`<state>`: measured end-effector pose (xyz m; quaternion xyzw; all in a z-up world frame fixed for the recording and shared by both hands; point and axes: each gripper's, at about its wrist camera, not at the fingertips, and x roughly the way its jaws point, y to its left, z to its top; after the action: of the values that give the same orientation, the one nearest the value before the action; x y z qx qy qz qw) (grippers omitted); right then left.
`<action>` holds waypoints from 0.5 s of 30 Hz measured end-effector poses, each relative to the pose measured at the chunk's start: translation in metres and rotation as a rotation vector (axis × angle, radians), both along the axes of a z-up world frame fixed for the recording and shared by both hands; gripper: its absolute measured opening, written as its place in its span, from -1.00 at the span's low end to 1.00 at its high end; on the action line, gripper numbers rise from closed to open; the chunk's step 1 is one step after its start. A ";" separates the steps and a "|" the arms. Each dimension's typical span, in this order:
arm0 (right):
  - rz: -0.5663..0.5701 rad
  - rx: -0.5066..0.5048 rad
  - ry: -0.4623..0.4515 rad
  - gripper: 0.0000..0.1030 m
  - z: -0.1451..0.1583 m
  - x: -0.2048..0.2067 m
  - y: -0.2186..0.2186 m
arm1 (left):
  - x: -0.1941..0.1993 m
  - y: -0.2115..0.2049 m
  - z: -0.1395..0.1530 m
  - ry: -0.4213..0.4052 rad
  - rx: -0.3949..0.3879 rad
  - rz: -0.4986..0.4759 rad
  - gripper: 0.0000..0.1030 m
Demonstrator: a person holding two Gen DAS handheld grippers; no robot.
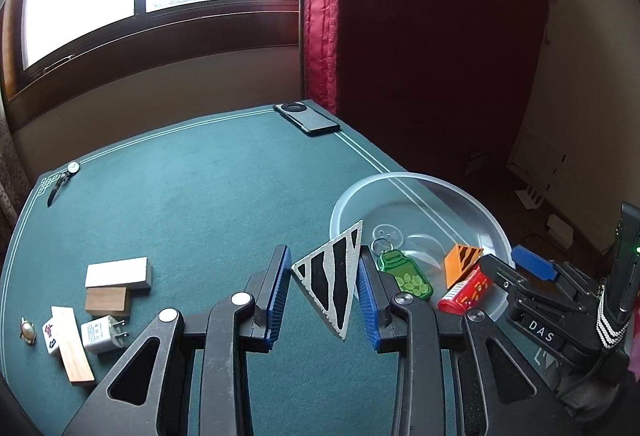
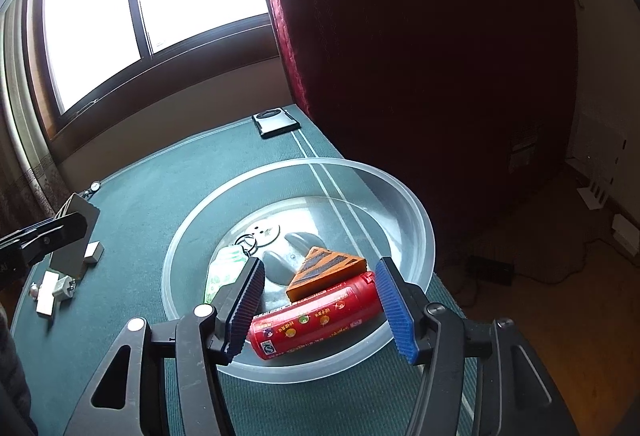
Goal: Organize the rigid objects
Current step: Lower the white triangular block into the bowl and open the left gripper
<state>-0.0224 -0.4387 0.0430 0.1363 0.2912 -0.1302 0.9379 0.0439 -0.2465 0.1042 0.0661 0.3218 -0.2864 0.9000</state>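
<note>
1. Left gripper [image 1: 325, 290]: jaws spread. A silver triangular block with black stripes [image 1: 330, 282] stands tilted between the blue pads; whether either pad touches it cannot be told.
2. Clear plastic bowl [image 2: 420, 232]: lies on the green felt table [image 1: 200, 188], at 2 o'clock from the left gripper in the left wrist view.
3. Bowl contents: a red cylindrical can [image 2: 316, 316] lying on its side; an orange triangular block with black stripes [image 2: 326, 268] touching the can at its 12 o'clock; a green bottle-shaped key tag [image 1: 405, 272] with a metal ring at 10 o'clock from the can.
4. Right gripper [image 2: 322, 310]: jaws wide apart, hovering above the can and gripping nothing.
5. Table, at 9 o'clock from the left gripper: a white block [image 1: 117, 272] and a dark wooden block [image 1: 108, 301] beside it, a white plug adapter [image 1: 100, 334], a light wooden strip [image 1: 73, 346], a mahjong tile [image 1: 51, 332].
6. Far table edge: a black smartphone [image 1: 307, 118] at 12 o'clock; a wristwatch [image 1: 64, 178] at 10 o'clock.
</note>
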 end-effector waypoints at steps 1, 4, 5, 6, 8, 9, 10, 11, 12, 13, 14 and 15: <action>-0.001 0.004 0.000 0.20 0.000 0.000 -0.001 | 0.001 -0.005 0.000 0.005 -0.002 -0.009 -0.35; -0.006 0.013 0.001 0.20 -0.002 0.000 -0.004 | 0.006 -0.020 -0.002 0.020 -0.008 -0.035 -0.35; -0.008 0.016 0.002 0.20 -0.002 0.000 -0.005 | 0.008 -0.025 -0.003 0.025 -0.008 -0.043 -0.35; -0.010 0.019 0.003 0.20 -0.003 0.000 -0.006 | 0.010 -0.029 -0.003 0.031 -0.009 -0.050 -0.35; -0.010 0.024 0.003 0.20 -0.003 0.000 -0.008 | 0.014 -0.038 -0.006 0.048 -0.016 -0.064 -0.35; -0.010 0.026 0.003 0.20 -0.003 0.000 -0.008 | 0.017 -0.042 -0.007 0.058 -0.020 -0.071 -0.35; -0.010 0.028 0.002 0.20 -0.003 0.000 -0.008 | 0.019 -0.046 -0.008 0.066 -0.024 -0.076 -0.35; -0.009 0.028 0.001 0.20 -0.002 0.000 -0.009 | 0.022 -0.050 -0.009 0.076 -0.028 -0.081 -0.35; -0.009 0.029 0.000 0.20 -0.002 0.000 -0.009 | 0.024 -0.053 -0.010 0.087 -0.033 -0.085 -0.35; -0.010 0.031 -0.001 0.20 -0.002 0.000 -0.010 | 0.026 -0.055 -0.011 0.098 -0.038 -0.087 -0.35; -0.010 0.033 -0.001 0.20 -0.002 0.000 -0.010 | 0.029 -0.057 -0.012 0.106 -0.043 -0.088 -0.35; -0.010 0.035 -0.001 0.20 -0.002 0.000 -0.011 | 0.032 -0.060 -0.012 0.111 -0.046 -0.088 -0.35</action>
<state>-0.0227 -0.4492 0.0415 0.1541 0.2921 -0.1295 0.9349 0.0754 -0.3063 0.0920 0.0432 0.3614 -0.3364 0.8685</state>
